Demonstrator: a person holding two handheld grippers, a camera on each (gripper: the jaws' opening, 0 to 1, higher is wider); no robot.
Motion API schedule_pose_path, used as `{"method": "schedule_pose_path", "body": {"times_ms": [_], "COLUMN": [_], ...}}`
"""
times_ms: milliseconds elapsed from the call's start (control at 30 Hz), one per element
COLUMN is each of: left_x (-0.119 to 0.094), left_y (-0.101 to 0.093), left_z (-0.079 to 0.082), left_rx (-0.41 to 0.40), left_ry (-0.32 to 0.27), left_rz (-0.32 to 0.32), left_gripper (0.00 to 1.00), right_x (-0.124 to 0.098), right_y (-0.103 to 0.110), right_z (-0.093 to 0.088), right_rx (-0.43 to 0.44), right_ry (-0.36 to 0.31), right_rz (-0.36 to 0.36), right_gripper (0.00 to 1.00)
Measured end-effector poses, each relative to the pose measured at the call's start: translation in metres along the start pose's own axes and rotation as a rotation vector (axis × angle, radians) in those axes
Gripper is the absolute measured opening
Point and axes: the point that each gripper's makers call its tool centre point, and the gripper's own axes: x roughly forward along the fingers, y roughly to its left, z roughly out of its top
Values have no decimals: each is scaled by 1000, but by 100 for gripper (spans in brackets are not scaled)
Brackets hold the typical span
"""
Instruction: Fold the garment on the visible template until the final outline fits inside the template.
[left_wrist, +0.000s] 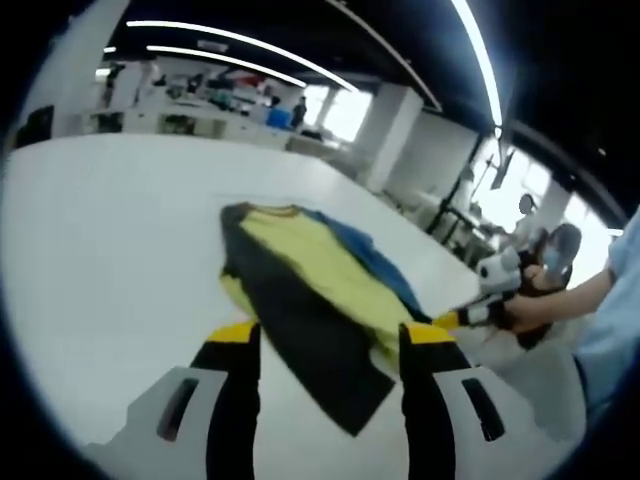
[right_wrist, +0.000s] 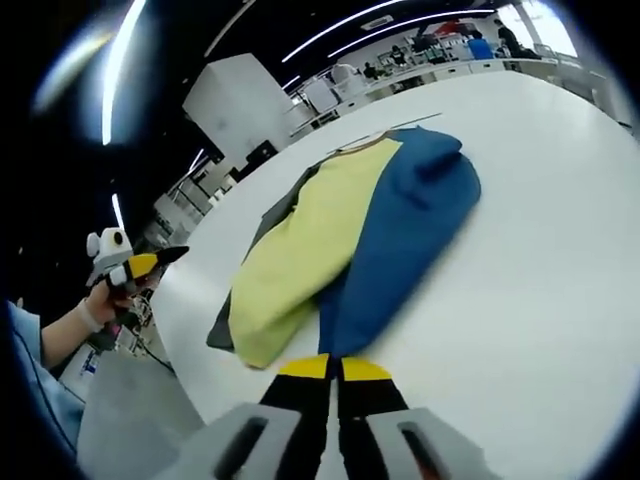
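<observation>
A folded garment (left_wrist: 310, 295) in yellow, dark grey and blue lies flat on a white table (left_wrist: 110, 250), directly ahead of the left gripper (left_wrist: 330, 350) in the left gripper view. Its near dark-grey end reaches down between that gripper's two yellow-tipped black jaws, which stand wide apart with nothing clamped between them. The yellow panel runs up the middle of the cloth, the blue part shows along its far right edge, and the collar end points away from the gripper.

In the right gripper view the same garment (right_wrist: 350, 240) stretches away just beyond the right gripper (right_wrist: 334, 368), whose yellow-tipped jaws are pressed together with no cloth seen between them. Here the blue panel lies straight ahead and to the right, the yellow panel to its left, and a dark-grey edge shows further left. The jaw tips sit just short of the garment's near end, above the bare table (right_wrist: 540, 300).

A person's hand (right_wrist: 100, 305) holds the left gripper (right_wrist: 135, 268) well off to the left, beyond the table edge, a light-blue sleeve (right_wrist: 30, 370) below it. The right gripper (left_wrist: 480, 310) enters the left gripper view from the right, gripped by a hand (left_wrist: 530, 310).
</observation>
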Motion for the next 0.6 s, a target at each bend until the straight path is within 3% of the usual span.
{"method": "schedule_pose_path", "body": {"times_ms": [300,600], "left_x": [2,5], "left_y": [1,-1], "left_z": [2,2], "left_rx": [4,5], "left_ry": [0,1], "left_rz": [-8,-14], "left_gripper": [51,51], "right_x": [-21,-54], "right_y": [-2,-14], "right_z": [3,24], "right_rx": [-38,-72], "right_ry": [11,15], "right_rz": [-6,-1], "right_gripper": [0,0]}}
